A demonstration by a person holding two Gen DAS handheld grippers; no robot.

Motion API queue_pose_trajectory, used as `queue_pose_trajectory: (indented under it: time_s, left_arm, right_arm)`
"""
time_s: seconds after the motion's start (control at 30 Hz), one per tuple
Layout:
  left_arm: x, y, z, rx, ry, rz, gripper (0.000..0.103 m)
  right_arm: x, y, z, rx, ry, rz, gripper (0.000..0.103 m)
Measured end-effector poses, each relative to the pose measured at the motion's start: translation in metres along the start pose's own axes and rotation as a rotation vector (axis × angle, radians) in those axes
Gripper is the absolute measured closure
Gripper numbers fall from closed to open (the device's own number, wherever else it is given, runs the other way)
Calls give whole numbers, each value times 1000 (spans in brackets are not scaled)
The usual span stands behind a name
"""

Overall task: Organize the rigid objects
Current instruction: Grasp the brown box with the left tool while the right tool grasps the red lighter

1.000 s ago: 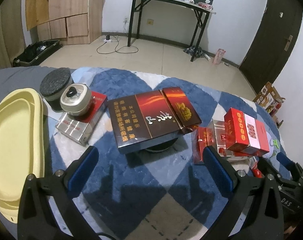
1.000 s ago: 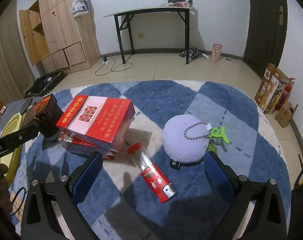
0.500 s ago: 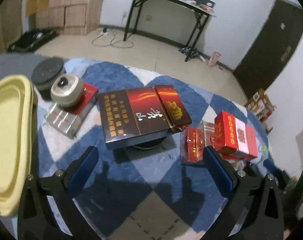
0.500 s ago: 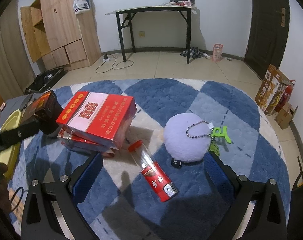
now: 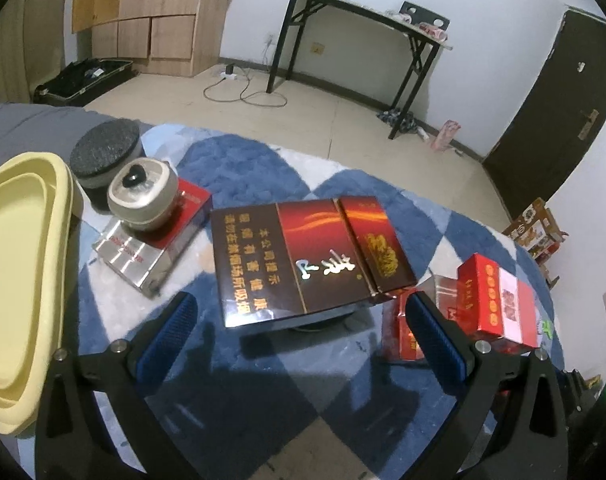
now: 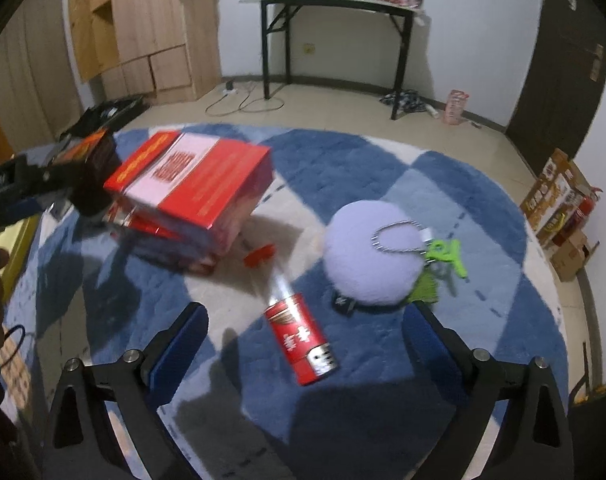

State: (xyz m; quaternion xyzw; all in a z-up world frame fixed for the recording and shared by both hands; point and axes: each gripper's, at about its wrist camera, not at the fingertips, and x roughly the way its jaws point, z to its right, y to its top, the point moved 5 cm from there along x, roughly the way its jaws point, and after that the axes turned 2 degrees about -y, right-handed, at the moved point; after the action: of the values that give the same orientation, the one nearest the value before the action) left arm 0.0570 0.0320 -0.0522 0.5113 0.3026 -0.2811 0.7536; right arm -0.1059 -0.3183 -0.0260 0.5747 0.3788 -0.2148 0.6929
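Red tube lower centre, between the right gripper jaws, just narrowing, untouched | left gripper open, empty | step: approach | next: descend, clamp tube.

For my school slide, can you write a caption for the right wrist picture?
Open right gripper hovers over a red tube beside a purple plush ball and stacked red cartons on a blue rug.

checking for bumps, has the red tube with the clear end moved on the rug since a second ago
No. The red tube with the clear end lies at the same spot beside the lilac plush ball; only the camera's view tilted.
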Motion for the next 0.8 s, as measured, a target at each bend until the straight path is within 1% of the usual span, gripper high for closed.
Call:
queue_pose_trajectory:
  time_s: [0.1,0.23,0.37,0.53,0.6,0.7,0.8]
  left_arm:
    - [3,1,0,-9,-3,-3,0]
    - [4,4,3,-3,5,12,0]
    - [5,4,6,-3,3,6,0]
    - [5,5,7,-23,-19,3,0]
    - [7,6,8,-26,-15,5,0]
    - [8,8,7,-23,-9,24,0]
    - [9,9,4,-27,-8,54,0]
  right_arm:
    - [5,-3,-3,-17,-9,-22,11]
    - [9,-4,-5,-15,0,-27,25]
    - [13,-4,-7,-28,-16,-31,33]
    - [13,-4,-9,-27,-22,-26,34]
    - [13,-5,-11,-35,-34,-26,34]
    - [14,-4,-13,-40,-42,-23,34]
    - [14,-3,-14,-49,-45,-17,38]
